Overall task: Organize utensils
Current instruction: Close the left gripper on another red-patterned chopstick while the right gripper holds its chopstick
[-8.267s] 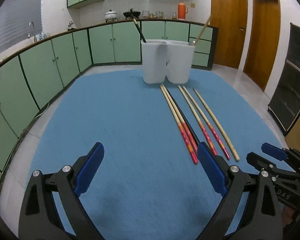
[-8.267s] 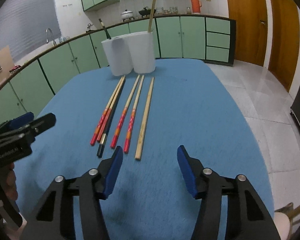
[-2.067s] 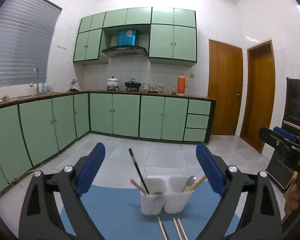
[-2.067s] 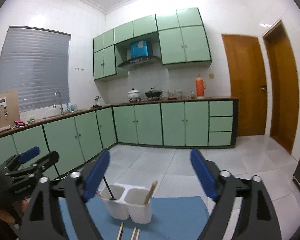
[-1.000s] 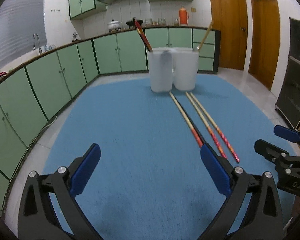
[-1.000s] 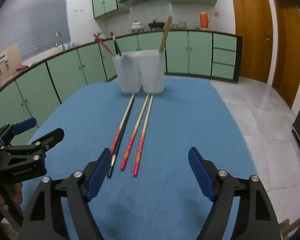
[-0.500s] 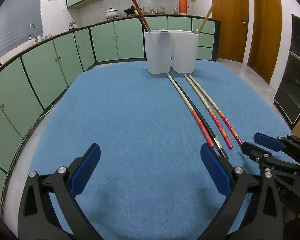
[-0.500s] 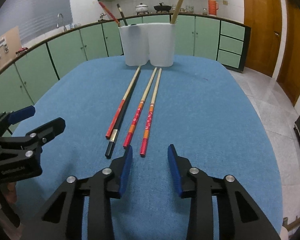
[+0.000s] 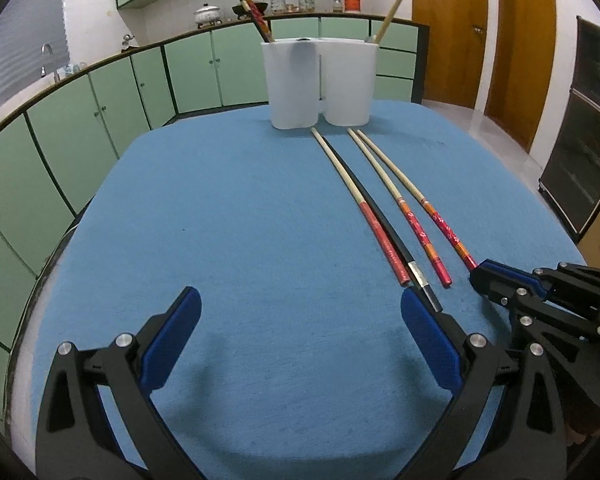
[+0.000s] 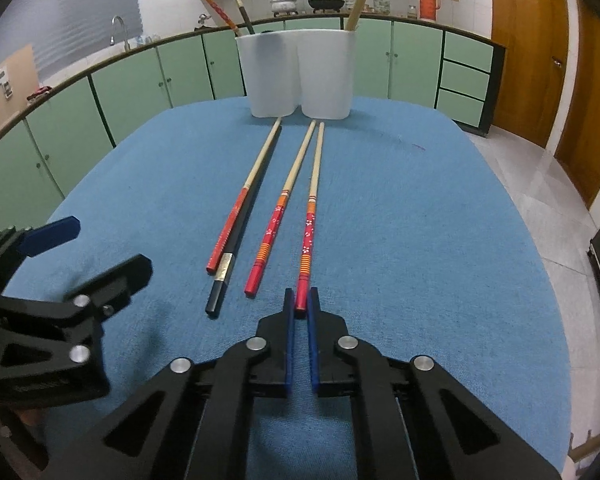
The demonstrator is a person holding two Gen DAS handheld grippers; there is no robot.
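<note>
While right tool [image 10: 299, 307] pinches slim floral-red chopstick [image 10: 310, 216], fuzzy blue cloth [image 10: 400, 220]

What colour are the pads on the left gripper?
Blue pads on the black left gripper, clearest in the left wrist view.

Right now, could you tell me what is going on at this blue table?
A person is sorting chopsticks into the white two-compartment plastic holder. The right tongs have just closed on the near end of the rightmost red-patterned wooden chopstick, which still lies on the blue cloth-covered table. The left tongs hang open, holding nothing. Three other chopsticks lie alongside.
</note>
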